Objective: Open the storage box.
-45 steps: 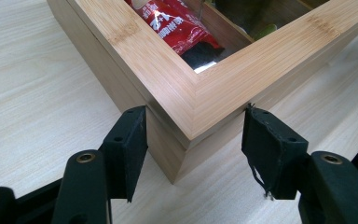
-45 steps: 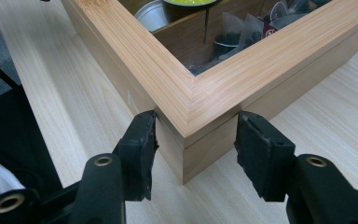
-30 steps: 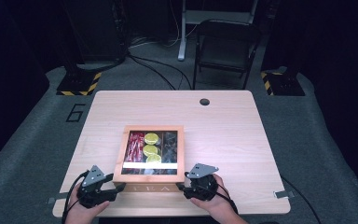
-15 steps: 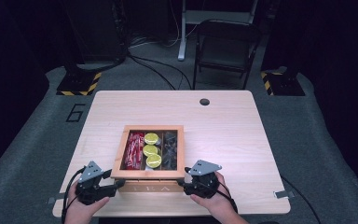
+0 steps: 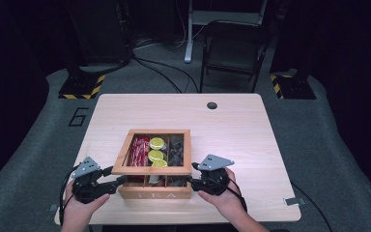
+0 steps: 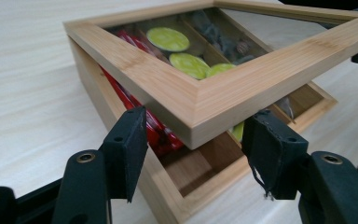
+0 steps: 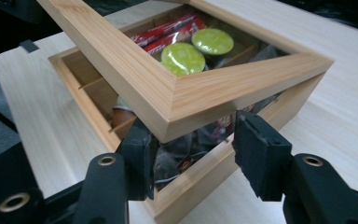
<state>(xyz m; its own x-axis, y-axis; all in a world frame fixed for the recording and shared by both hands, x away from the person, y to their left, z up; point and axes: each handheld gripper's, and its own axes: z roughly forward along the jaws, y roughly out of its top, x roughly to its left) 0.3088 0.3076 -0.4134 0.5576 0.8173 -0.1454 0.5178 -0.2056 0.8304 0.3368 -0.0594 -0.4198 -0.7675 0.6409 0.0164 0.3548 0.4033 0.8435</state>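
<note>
- Step in hand: opening the wooden box [image 5: 149,189] at the near edge of the bench [image 5: 251,135].
- The left gripper [image 6: 193,140] and right gripper [image 7: 191,140] each had fingers clamped on a front corner of the glass-paned lid [image 5: 154,169], tilted up.
- Inside lay red sachets [image 5: 139,150], green capsules [image 5: 156,143] and dark packets [image 5: 176,147].
- Next, I judge, both hands must rise evenly.

The worktop [image 5: 232,125] is evenly lit from overhead; everything around it falls into near darkness. The high view is soft. In both gripper views, the glass-topped lid [image 6: 205,88] nearest the camera blurs slightly.
</note>
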